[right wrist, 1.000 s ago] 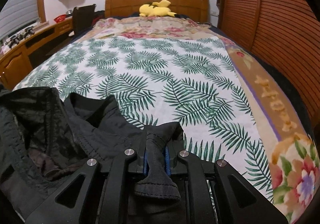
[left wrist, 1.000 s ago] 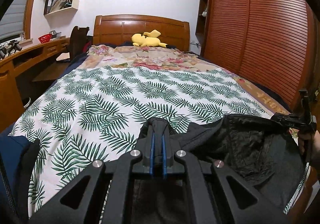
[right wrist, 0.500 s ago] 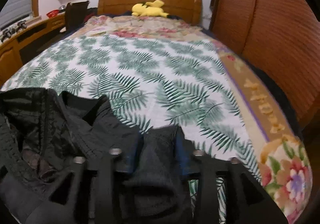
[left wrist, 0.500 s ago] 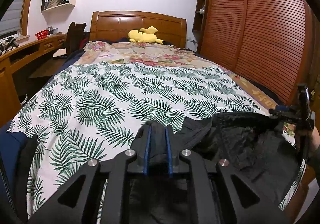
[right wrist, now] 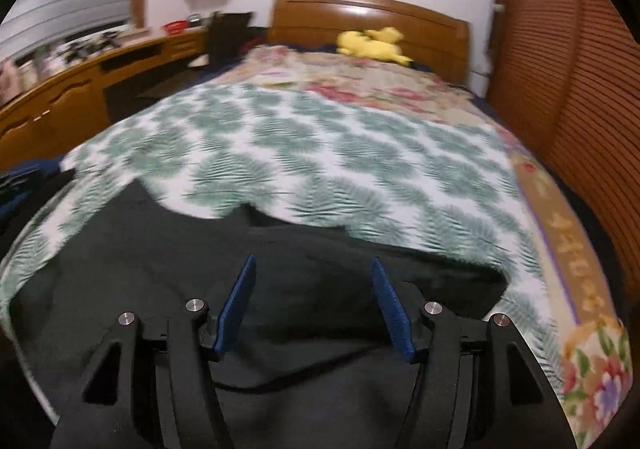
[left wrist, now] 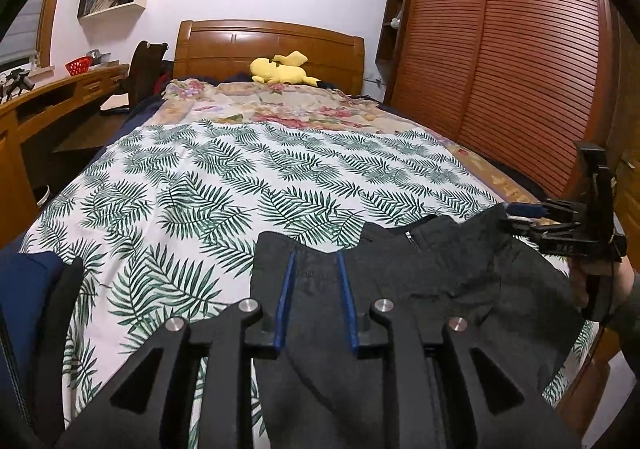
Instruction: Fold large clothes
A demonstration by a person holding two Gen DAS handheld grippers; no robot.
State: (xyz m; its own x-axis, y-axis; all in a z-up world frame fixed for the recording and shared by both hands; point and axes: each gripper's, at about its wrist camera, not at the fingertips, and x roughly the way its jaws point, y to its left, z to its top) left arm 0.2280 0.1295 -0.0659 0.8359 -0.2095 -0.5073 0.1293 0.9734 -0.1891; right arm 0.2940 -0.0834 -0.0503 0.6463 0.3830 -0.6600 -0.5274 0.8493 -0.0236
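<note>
Bed: I see the bed (left wrist: 280,177) filling most of both views, under a white cover with green fern leaves, a floral blanket past it toward the wooden headboard (left wrist: 272,45).
Wardrobe: a slatted wooden wardrobe (left wrist: 512,61) runs along the right side of the bed.
Garment: my dark garment (left wrist: 420,281) lies flat on the near end of the bed, spread between my two grippers, its collar and zip toward the headboard.
Right gripper: my right gripper (right wrist: 314,269) has just been opening; its blue pads stand wide apart above the dark cloth and I see nothing clamped. From the left wrist view it sits at the garment's right edge, with a hand (left wrist: 596,285) on its handle.
Left gripper: my left gripper (left wrist: 316,261) has just been opening too; its pads are a little apart, with cloth lying under and between them, not pinched.
Plush: a yellow soft toy (left wrist: 280,69) rests against the headboard, well apart from the garment.
</note>
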